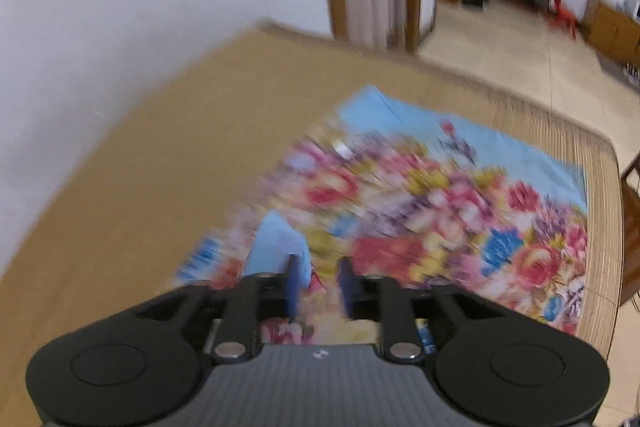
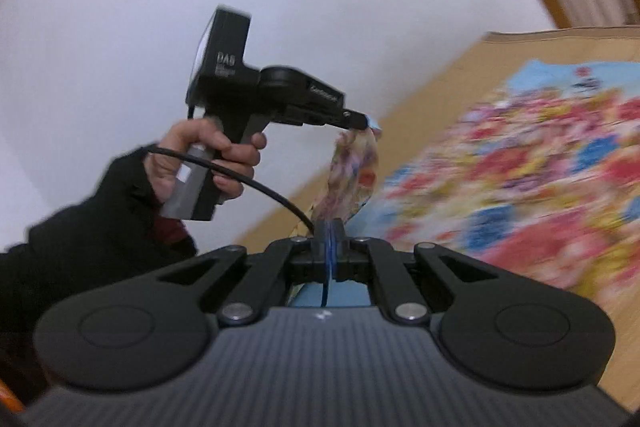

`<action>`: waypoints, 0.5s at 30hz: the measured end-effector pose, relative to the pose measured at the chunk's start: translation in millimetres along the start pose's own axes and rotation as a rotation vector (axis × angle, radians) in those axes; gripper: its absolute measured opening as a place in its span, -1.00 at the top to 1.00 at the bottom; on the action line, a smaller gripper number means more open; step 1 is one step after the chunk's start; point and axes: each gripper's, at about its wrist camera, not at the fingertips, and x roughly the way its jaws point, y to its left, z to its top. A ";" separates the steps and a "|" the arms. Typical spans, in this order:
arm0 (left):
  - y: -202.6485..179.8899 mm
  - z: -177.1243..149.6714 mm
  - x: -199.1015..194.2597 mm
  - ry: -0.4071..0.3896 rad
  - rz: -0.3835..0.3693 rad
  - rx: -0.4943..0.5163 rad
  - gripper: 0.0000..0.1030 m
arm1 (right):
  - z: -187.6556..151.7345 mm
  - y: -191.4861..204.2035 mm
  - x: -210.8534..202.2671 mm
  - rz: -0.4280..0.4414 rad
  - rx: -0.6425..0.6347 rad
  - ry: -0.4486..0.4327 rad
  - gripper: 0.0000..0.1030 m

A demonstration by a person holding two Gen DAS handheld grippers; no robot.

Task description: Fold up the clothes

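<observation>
The floral garment (image 1: 440,211) lies spread on the tan bed (image 1: 160,147) at lower right, the left gripper (image 1: 318,281) released above it, the right gripper (image 2: 329,247) clenched on its edge.

Soft even indoor light, heavy motion blur, perhaps slight glare, fisheye-bent edges.

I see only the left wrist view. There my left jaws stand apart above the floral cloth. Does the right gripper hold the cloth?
Observer: Yes. The right gripper is shut on a blue edge of the floral cloth.
Operator: Does any cloth hang at my left gripper?
Observer: A strip of it hangs from the left gripper tip, lifted off the tan surface.
Operator: Who holds that gripper?
Observer: A hand in a black sleeve grips its handle.
</observation>
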 end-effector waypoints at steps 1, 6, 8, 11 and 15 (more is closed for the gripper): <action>-10.5 -4.4 5.7 0.010 0.013 0.011 0.11 | 3.5 -9.9 -0.3 -0.041 -0.003 0.000 0.87; -52.3 -43.4 -6.5 0.015 0.072 0.041 -0.15 | 20.1 -71.1 -19.5 -0.124 0.143 0.019 0.84; -57.4 -65.9 -23.0 0.009 0.051 0.019 -0.40 | 24.7 -87.1 -19.3 -0.160 0.196 0.057 0.61; -48.3 -119.3 -61.3 -0.015 0.060 -0.026 -0.42 | 25.1 -85.6 -12.2 -0.180 0.213 0.119 0.36; -3.5 -209.7 -115.5 -0.052 0.168 -0.151 -0.48 | 19.2 -56.9 18.6 -0.171 0.082 0.193 0.20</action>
